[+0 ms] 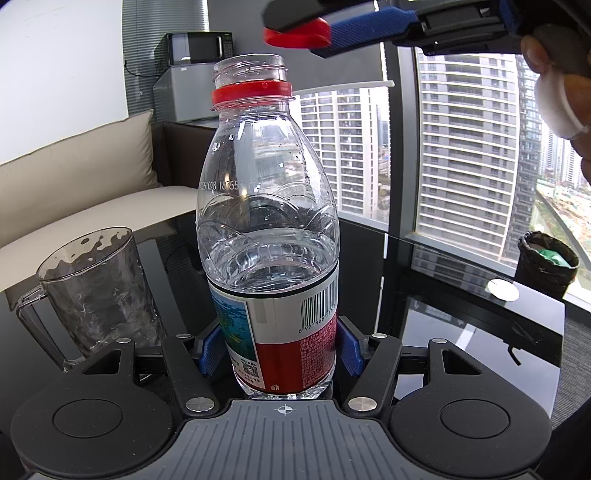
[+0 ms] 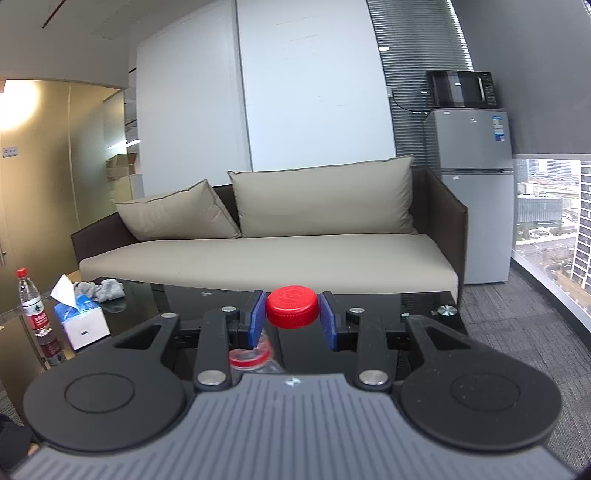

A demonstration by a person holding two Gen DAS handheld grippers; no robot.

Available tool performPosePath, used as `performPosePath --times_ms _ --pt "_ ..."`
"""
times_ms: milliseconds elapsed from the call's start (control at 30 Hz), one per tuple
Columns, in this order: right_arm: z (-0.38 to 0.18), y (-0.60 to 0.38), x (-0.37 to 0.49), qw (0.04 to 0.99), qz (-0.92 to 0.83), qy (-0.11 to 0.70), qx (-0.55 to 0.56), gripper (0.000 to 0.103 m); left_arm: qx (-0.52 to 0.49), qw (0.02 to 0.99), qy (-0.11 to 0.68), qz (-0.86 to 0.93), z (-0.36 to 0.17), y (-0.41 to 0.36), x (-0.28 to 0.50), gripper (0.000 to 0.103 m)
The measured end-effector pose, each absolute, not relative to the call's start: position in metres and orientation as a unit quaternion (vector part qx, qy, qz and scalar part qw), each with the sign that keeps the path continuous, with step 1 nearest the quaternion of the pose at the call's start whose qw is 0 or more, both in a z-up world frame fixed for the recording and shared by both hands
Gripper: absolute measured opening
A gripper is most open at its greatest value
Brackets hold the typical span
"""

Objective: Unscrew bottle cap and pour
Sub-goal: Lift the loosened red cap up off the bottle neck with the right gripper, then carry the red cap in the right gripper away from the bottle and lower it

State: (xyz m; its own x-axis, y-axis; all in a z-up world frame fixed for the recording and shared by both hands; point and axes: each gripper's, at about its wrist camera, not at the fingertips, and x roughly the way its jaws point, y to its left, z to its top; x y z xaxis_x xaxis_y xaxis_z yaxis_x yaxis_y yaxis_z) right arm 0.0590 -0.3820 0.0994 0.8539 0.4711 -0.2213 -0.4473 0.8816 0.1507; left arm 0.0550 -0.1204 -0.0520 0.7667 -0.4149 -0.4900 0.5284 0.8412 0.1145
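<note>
— Closest to my left claw (image 1: 279, 350) is the bottle (image 1: 267, 236) itself: both blue pads are pressed against its label, low on the body, so that claw is clamped on it. What do you make out from there?

— It stands upright on the dark glass table (image 1: 461, 295), neck bare, only the red ring (image 1: 251, 92) left under the thread. Water sits roughly at the top edge of the label. An empty mug (image 1: 98, 291) stands just beside it on the left, handle turned away from the bottle.

— And the cap?

— Up above the open mouth, a little to the right, the cap (image 1: 297, 33) is pinched in your other claw.

— From my right claw (image 2: 292, 317) I see the same: the pads are closed onto the sides of the cap (image 2: 292, 306), top facing up. Below it the open neck (image 2: 251, 356) peeks out past the left finger. A second, capped bottle (image 2: 35, 314) and a tissue box (image 2: 83, 321) sit far off to the left.

— How will the bottle handle when you tip it?

— I'd judge it light but soft: thin plastic that caves in under a hard squeeze and could push water out of the open neck. The wall may be slippery too. My low hold on the label band seems sound; a moderate squeeze and a slow tilt toward the mug should suit it.
</note>
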Motion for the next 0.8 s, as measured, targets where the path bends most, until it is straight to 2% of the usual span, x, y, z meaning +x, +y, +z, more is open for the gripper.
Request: performPosePath --times_ms 367,800 --pt "0.089 -0.395 0.068 0.966 0.212 0.138 0.045 0.034 0.124 0.932 0.229 -0.253 -0.052 -0.120 0.055 0.058" --pt "0.054 -0.399 0.091 0.962 0.190 0.193 0.045 0.034 0.123 0.931 0.230 -0.253 -0.052 -0.119 0.055 0.058"
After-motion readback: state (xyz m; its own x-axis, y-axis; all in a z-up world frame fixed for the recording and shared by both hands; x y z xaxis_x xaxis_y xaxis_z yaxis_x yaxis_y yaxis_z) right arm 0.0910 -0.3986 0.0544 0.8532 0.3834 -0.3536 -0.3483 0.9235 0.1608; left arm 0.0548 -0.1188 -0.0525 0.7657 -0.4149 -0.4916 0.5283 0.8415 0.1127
